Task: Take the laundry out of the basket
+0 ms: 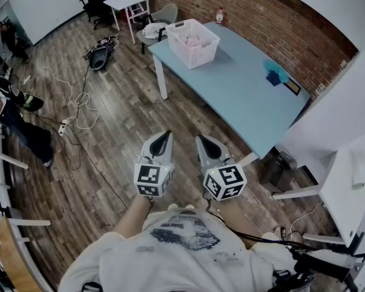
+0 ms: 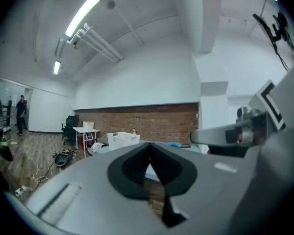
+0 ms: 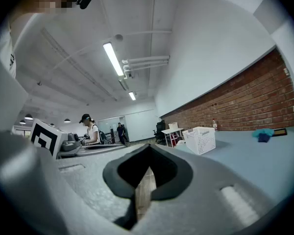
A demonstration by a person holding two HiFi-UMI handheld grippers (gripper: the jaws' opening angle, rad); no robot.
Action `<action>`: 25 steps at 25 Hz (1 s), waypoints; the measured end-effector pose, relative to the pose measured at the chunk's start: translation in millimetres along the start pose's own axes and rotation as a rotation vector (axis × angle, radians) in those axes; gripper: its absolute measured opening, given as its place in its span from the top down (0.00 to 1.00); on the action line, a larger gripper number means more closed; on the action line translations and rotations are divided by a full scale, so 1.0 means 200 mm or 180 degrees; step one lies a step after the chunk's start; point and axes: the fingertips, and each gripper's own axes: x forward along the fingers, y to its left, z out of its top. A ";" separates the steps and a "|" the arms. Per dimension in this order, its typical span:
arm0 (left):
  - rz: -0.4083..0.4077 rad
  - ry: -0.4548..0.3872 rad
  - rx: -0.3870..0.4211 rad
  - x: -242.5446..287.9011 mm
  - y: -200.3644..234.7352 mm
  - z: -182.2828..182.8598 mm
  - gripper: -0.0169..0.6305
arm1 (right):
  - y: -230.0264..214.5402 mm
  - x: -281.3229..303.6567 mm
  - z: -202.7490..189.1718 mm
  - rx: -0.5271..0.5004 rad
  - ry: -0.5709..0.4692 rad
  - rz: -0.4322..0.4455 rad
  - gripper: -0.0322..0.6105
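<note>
Left gripper (image 1: pixel 164 134) and right gripper (image 1: pixel 202 139) had fingers closed on nothing, held level, while the laundry (image 1: pixel 192 40) sat in the white basket (image 1: pixel 198 57) on the blue surface (image 1: pixel 243 96), well apart ahead, right gripper likely slightly nearer.

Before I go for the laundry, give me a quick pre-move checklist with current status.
1. Left gripper empty: ok, fingers shut on nothing.
2. Right gripper empty: ok, fingers shut on nothing.
3. White plastic lattice basket upright on the light blue table: ok.
4. Pale pink laundry in the basket: ok.
5. Basket within reach: not ok, it stands at the table's far end, well away from both grippers.
6. Fingers open for a grasp: not ok, both shut.
</note>
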 end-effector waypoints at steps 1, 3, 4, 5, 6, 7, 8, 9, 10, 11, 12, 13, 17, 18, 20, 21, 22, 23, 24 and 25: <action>0.0002 0.0009 -0.0002 0.01 -0.02 0.00 0.99 | -0.02 -0.01 0.01 0.0025 -0.0022 0.0013 0.95; 0.0007 0.0017 -0.0003 0.03 -0.04 -0.01 0.99 | -0.05 -0.02 0.02 0.0075 -0.0050 0.0035 0.95; 0.0010 0.0015 -0.0002 0.04 -0.06 -0.01 0.99 | -0.06 -0.03 0.02 0.0094 -0.0051 0.0040 0.95; 0.0014 0.0010 0.0001 0.04 -0.07 -0.01 0.99 | -0.08 -0.04 0.01 0.0106 -0.0048 0.0042 0.95; 0.0020 0.0005 0.0005 0.05 -0.08 -0.01 0.99 | -0.09 -0.04 0.01 0.0113 -0.0043 0.0043 0.95; 0.0028 0.0003 0.0008 0.05 -0.08 -0.01 0.99 | -0.10 -0.05 0.00 0.0118 -0.0038 0.0044 0.95; 0.0038 0.0001 0.0010 0.05 -0.09 -0.02 0.99 | -0.11 -0.05 0.00 0.0120 -0.0035 0.0047 0.95; 0.0048 -0.0004 0.0011 0.05 -0.09 -0.02 0.99 | -0.12 -0.06 -0.01 0.0123 -0.0033 0.0050 0.95; 0.0057 -0.0010 0.0014 0.05 -0.10 -0.02 0.99 | -0.13 -0.06 -0.01 0.0125 -0.0034 0.0054 0.95; 0.0064 -0.0017 0.0021 0.06 -0.10 -0.02 0.99 | -0.14 -0.06 -0.01 0.0128 -0.0033 0.0055 0.95; 0.0072 -0.0022 0.0030 0.06 -0.10 -0.01 0.99 | -0.15 -0.06 -0.01 0.0133 -0.0028 0.0053 0.95; 0.0078 -0.0026 0.0037 0.06 -0.10 -0.01 0.99 | -0.15 -0.05 -0.02 0.0138 -0.0020 0.0049 0.95; 0.0060 -0.0006 0.0036 0.09 -0.06 -0.03 0.99 | -0.15 0.00 -0.03 0.0139 0.0001 0.0057 0.95; 0.0044 0.0011 0.0043 0.11 -0.05 -0.04 0.99 | -0.16 0.02 -0.03 0.0137 0.0005 0.0060 0.95; 0.0009 0.0037 0.0038 0.15 -0.02 -0.05 0.99 | -0.17 0.08 -0.04 0.0140 0.0024 0.0052 0.95; -0.0013 0.0047 0.0026 0.18 0.01 -0.06 0.99 | -0.19 0.11 -0.05 0.0145 0.0040 0.0038 0.95; -0.0034 0.0056 0.0016 0.20 0.03 -0.08 0.99 | -0.20 0.15 -0.06 0.0149 0.0059 0.0019 0.95; -0.0052 0.0062 0.0009 0.23 0.07 -0.09 0.99 | -0.21 0.20 -0.08 0.0154 0.0078 0.0000 0.95; -0.0062 0.0061 0.0006 0.27 0.11 -0.11 0.99 | -0.22 0.25 -0.09 0.0159 0.0093 -0.0018 0.95; -0.0072 0.0061 0.0007 0.31 0.16 -0.12 0.99 | -0.24 0.31 -0.10 0.0162 0.0105 -0.0035 0.95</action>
